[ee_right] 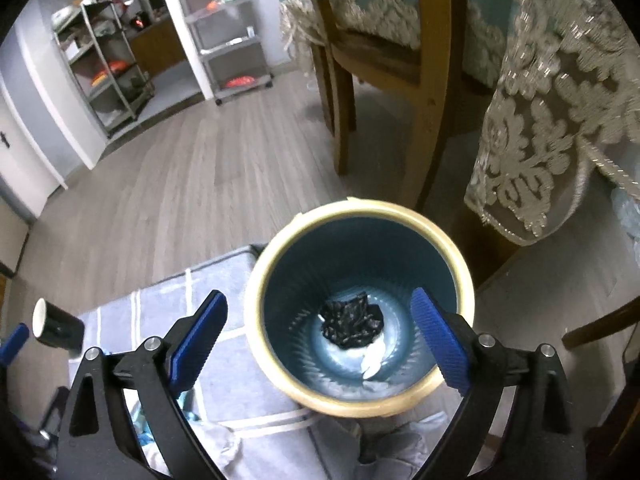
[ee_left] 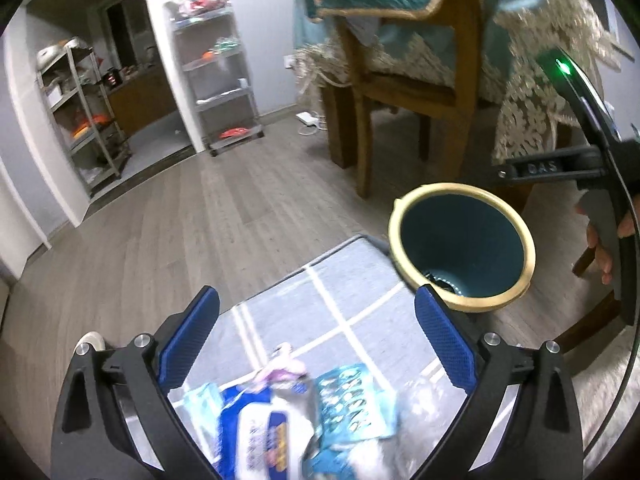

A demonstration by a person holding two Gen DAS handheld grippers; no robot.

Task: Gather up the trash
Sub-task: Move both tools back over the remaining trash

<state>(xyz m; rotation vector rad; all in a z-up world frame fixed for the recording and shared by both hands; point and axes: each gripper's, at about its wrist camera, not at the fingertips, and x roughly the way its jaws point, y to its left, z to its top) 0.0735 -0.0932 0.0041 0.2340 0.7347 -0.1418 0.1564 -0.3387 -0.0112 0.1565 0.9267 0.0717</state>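
The left claw (ee_left: 316,312) is seen spread wide with nothing gripped; blurred wrappers (ee_left: 304,412) lie on the grey mat (ee_left: 320,280) just below its fingers, their print unreadable. The right claw (ee_right: 320,312) is likewise released above the teal bin (ee_right: 460,264), where a crumpled black scrap (ee_right: 352,324) rests between its fingers.

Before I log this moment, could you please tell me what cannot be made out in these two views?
- Left wrist view: the wrappers on the grey rug are motion-blurred; their print is unreadable, and the lower edge cuts them off.
- Left wrist view: the bin floor is mostly hidden by its own rim and the left gripper.
- Right wrist view: the black crumpled item and white scrap in the bin cannot be identified.
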